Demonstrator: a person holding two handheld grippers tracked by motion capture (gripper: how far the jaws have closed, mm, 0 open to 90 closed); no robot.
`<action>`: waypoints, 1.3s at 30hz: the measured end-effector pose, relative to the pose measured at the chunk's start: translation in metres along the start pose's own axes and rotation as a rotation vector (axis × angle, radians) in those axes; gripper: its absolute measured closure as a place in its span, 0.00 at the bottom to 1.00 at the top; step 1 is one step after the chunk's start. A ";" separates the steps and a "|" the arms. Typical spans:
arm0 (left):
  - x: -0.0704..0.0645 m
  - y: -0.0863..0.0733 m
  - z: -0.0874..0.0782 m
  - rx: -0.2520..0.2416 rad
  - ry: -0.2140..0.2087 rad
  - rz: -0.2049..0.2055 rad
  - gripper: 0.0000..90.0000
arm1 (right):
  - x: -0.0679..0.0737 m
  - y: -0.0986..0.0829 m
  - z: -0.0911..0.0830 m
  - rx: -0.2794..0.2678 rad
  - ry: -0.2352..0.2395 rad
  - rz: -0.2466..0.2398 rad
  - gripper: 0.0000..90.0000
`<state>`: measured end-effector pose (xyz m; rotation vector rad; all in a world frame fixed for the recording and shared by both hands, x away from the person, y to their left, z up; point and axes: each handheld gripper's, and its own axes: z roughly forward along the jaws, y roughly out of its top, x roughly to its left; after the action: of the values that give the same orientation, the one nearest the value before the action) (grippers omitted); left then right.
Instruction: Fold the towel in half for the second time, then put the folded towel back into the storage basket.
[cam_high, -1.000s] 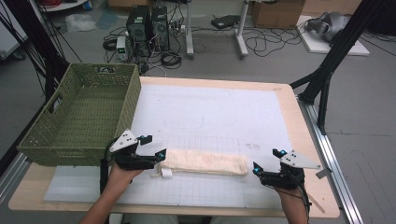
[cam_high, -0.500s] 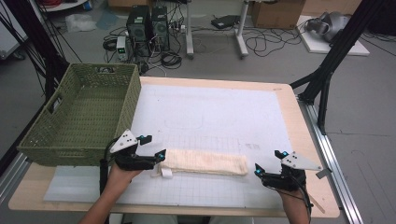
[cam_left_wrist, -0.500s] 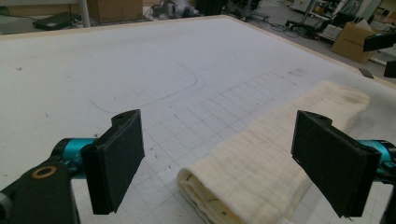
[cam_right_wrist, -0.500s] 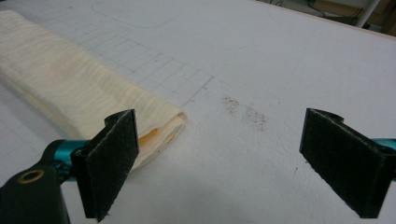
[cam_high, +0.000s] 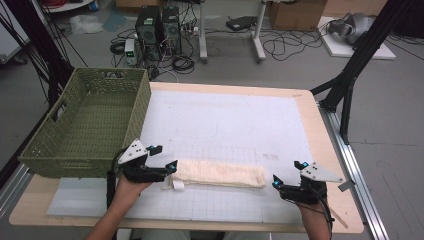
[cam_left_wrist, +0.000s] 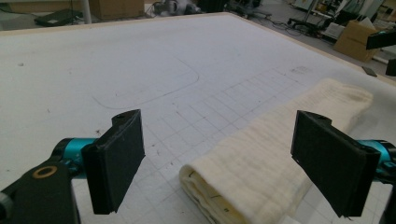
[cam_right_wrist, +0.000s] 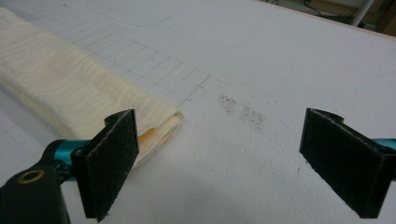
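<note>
My left hand-held gripper (cam_high: 172, 166) is spread around one end of the folded cream cloth towel (cam_high: 220, 173) lying on the desk (cam_high: 320, 130); my right hand-held gripper (cam_high: 276, 183), spread too, sits just beside the other end.

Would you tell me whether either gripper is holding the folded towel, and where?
Nothing is held: left gripper and right gripper are open at the towel's ends.

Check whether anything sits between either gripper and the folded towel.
Nothing visible does. The left gripper is at the near-left end of the folded towel, jaws open, with the towel end between them in the left gripper view. The right gripper waits just off the towel's right end, jaws open, with bare white mat between them.
</note>
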<state>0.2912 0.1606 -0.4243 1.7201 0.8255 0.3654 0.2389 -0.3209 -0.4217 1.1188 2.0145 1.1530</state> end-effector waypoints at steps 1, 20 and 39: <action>0.000 0.000 0.000 0.002 0.001 -0.001 0.20 | 0.000 0.000 0.000 0.003 -0.002 0.002 0.12; -0.001 -0.001 0.003 0.042 0.010 -0.042 0.20 | 0.001 -0.002 0.000 0.011 0.003 0.004 0.12; 0.000 -0.010 0.011 0.147 0.014 -0.084 0.24 | 0.004 -0.003 0.005 0.039 0.021 -0.011 0.12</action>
<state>0.2947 0.1535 -0.4370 1.8137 0.9520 0.2654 0.2395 -0.3163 -0.4266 1.1174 2.0651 1.1292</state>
